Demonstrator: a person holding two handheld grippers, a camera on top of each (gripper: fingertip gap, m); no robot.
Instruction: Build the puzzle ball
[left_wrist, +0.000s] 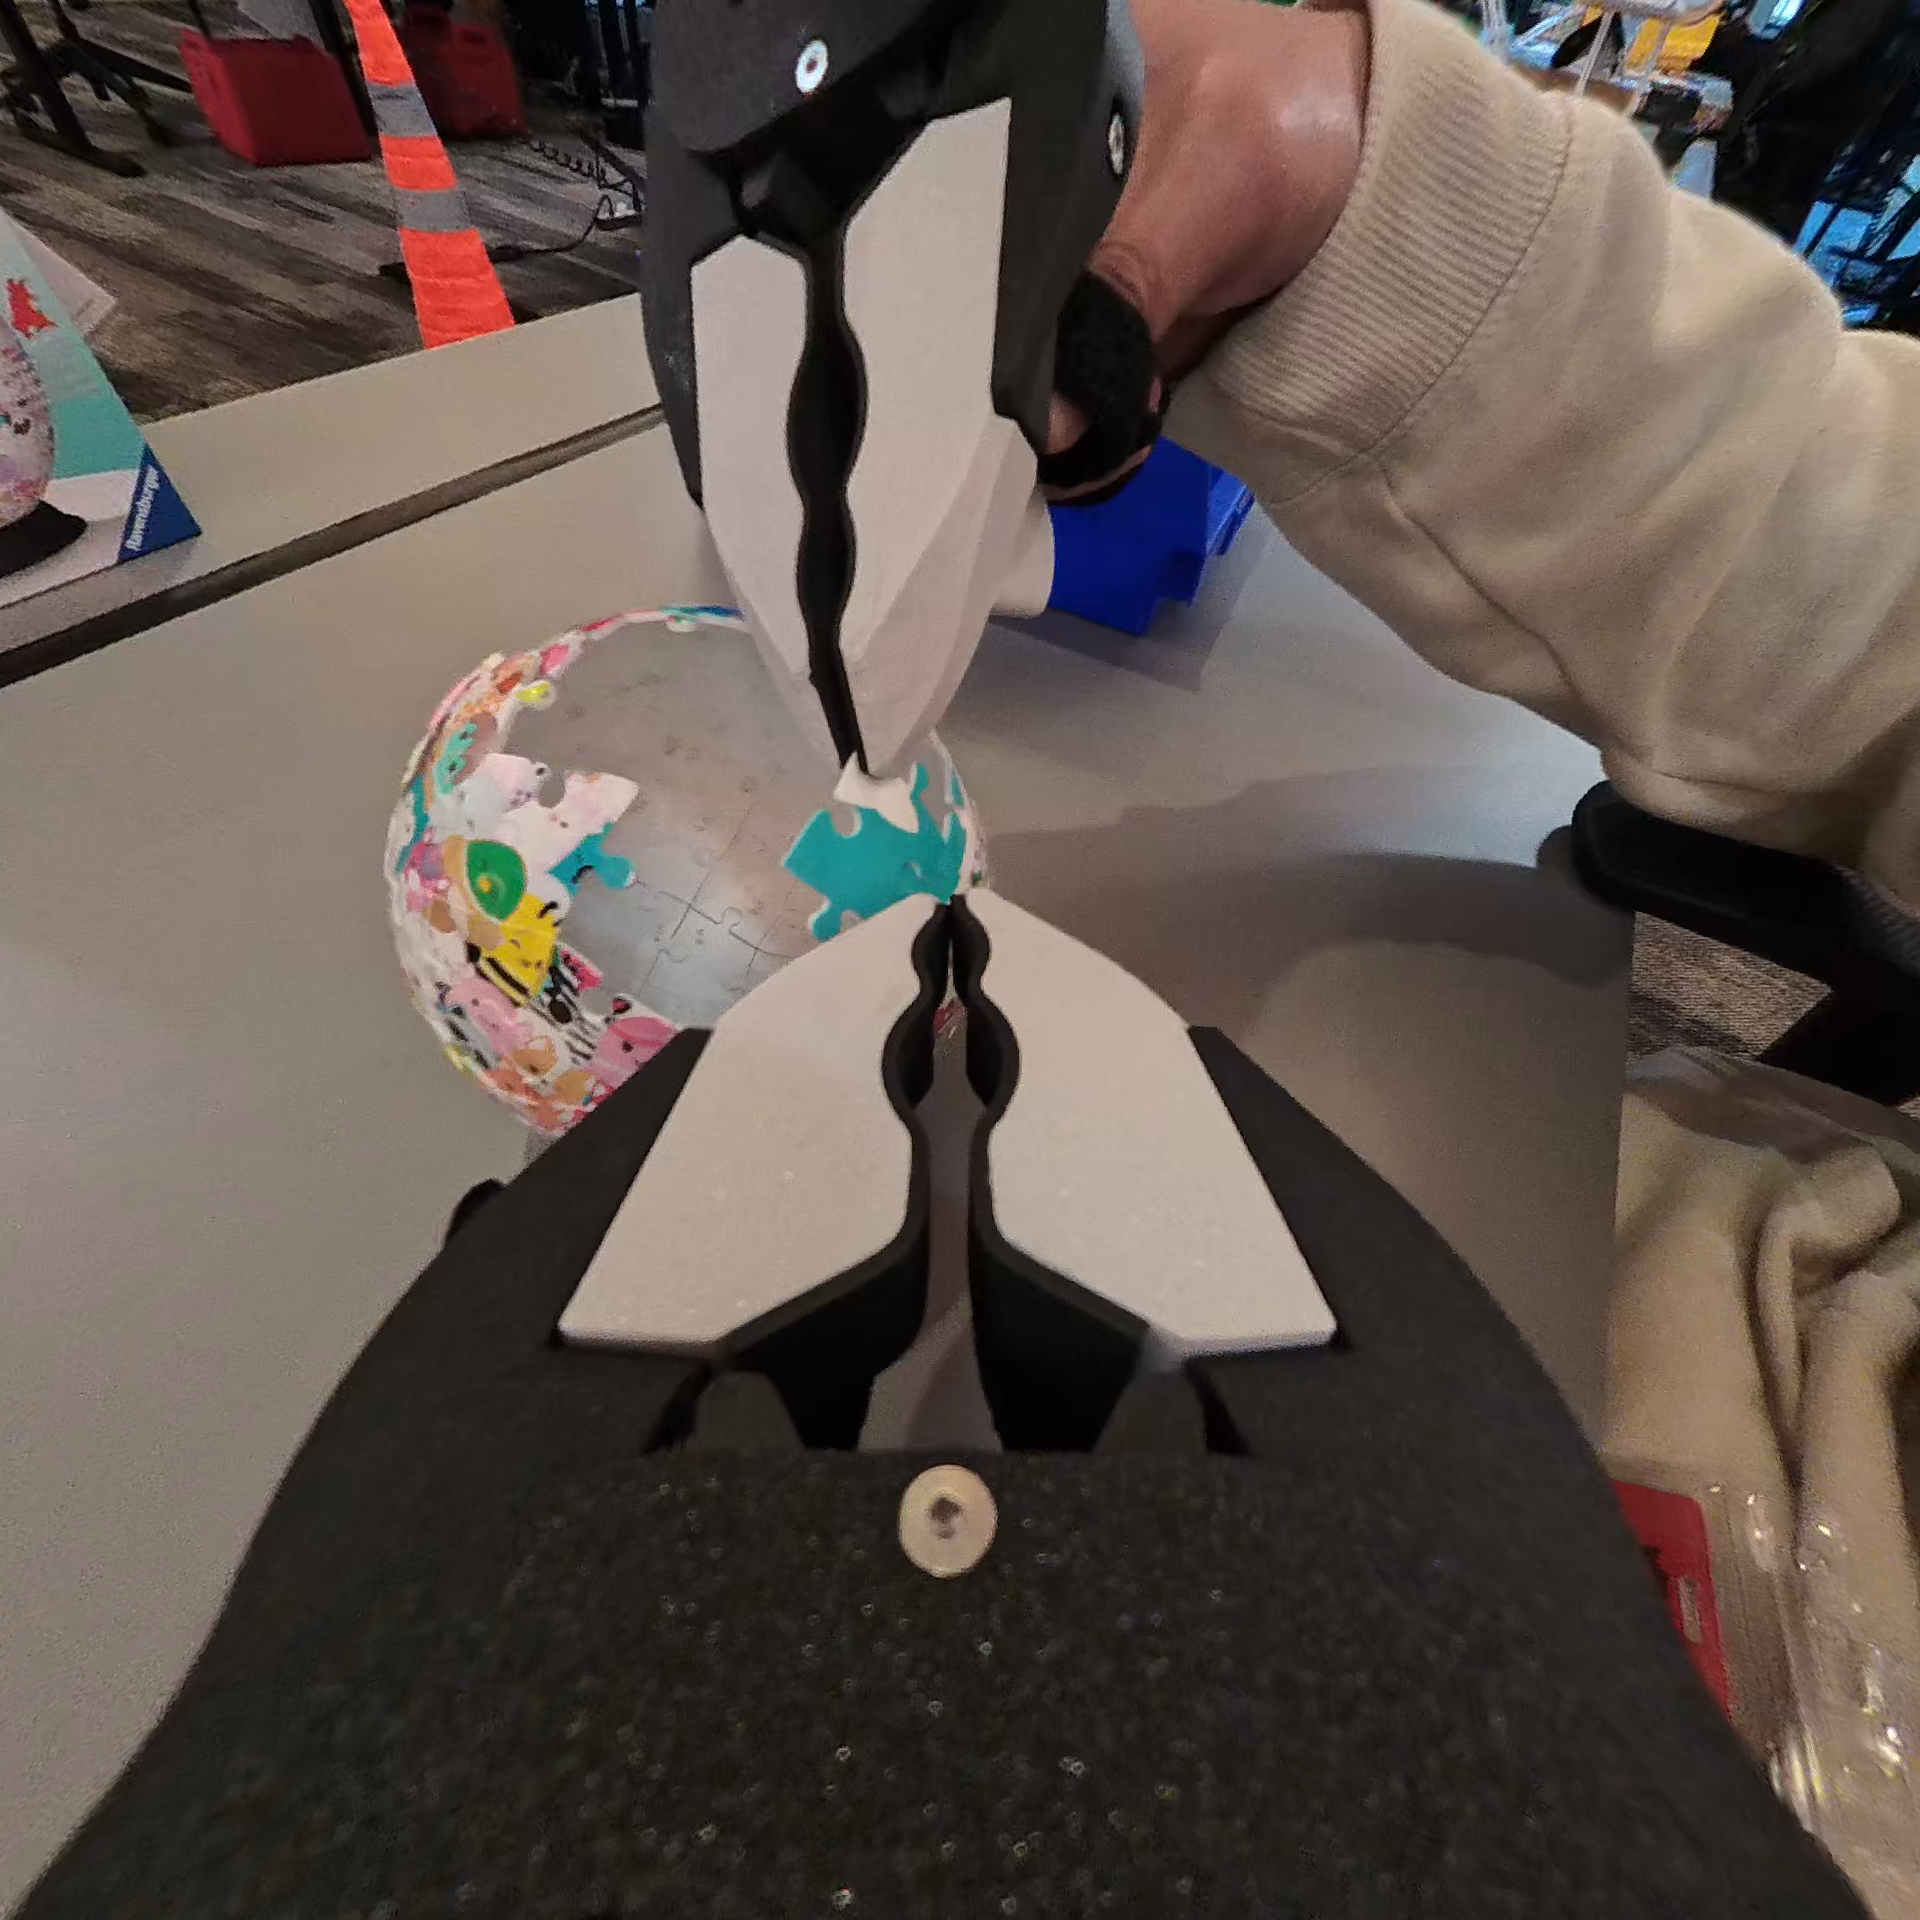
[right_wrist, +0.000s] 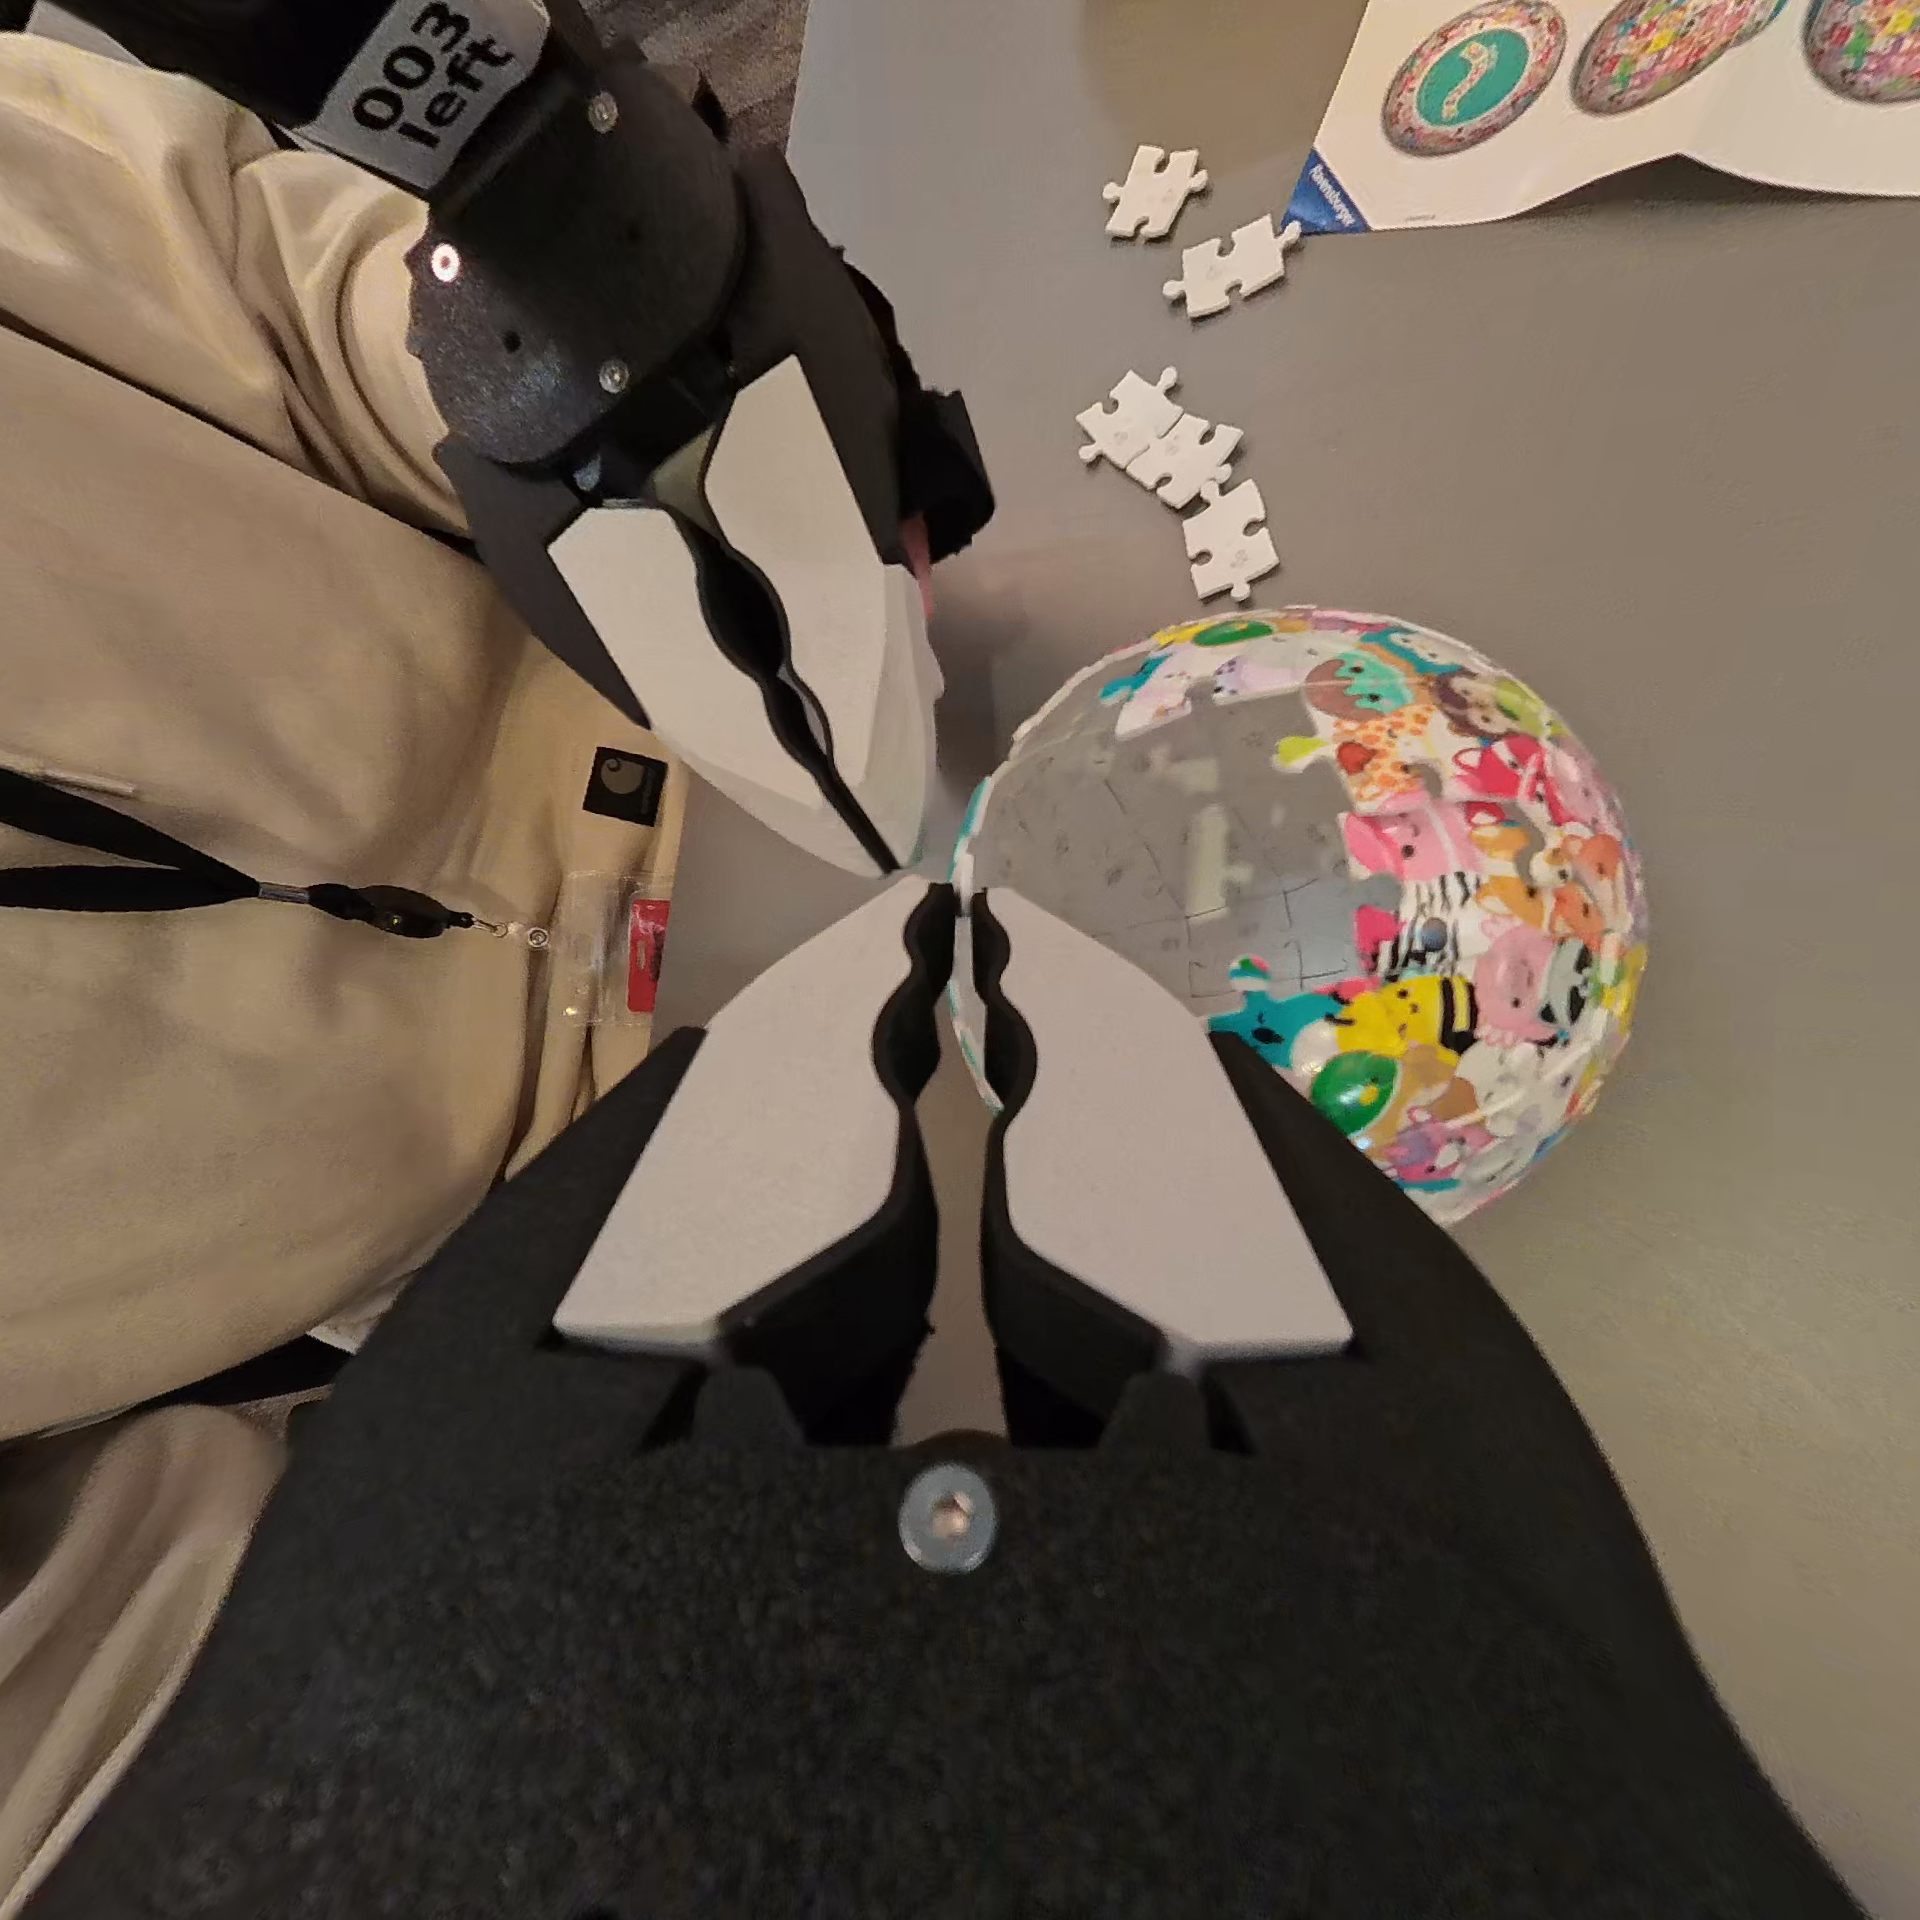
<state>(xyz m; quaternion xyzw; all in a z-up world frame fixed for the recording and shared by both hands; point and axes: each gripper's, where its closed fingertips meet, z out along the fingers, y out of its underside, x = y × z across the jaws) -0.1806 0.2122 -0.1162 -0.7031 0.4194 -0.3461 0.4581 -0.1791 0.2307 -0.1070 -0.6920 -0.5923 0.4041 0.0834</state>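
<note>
The puzzle ball (left_wrist: 675, 862) rests on the grey table (left_wrist: 208, 935), partly built: cartoon-printed pieces cover much of it, and a large gap in the shell shows the silver inside. Nothing can be seen lying within the hollow.

The left gripper (left_wrist: 948, 906) meets the ball's teal edge pieces (left_wrist: 883, 862) with its jaws closed to a thin slit; whether the rim is pinched between them cannot be told. The right gripper (left_wrist: 854, 764) comes down on the same edge from above, jaws closed on a small white piece (left_wrist: 868, 787) at the rim.

Beyond the ball, white-backed loose pieces (right_wrist: 1179, 457) lie face down on the table, and past them a printed sheet (right_wrist: 1621, 104) shows ball pictures. The puzzle box (left_wrist: 62, 436) stands farther off. A blue bin (left_wrist: 1143, 540) sits behind the ball, its contents hidden. The left gripper carries a printed label (right_wrist: 431, 78).
</note>
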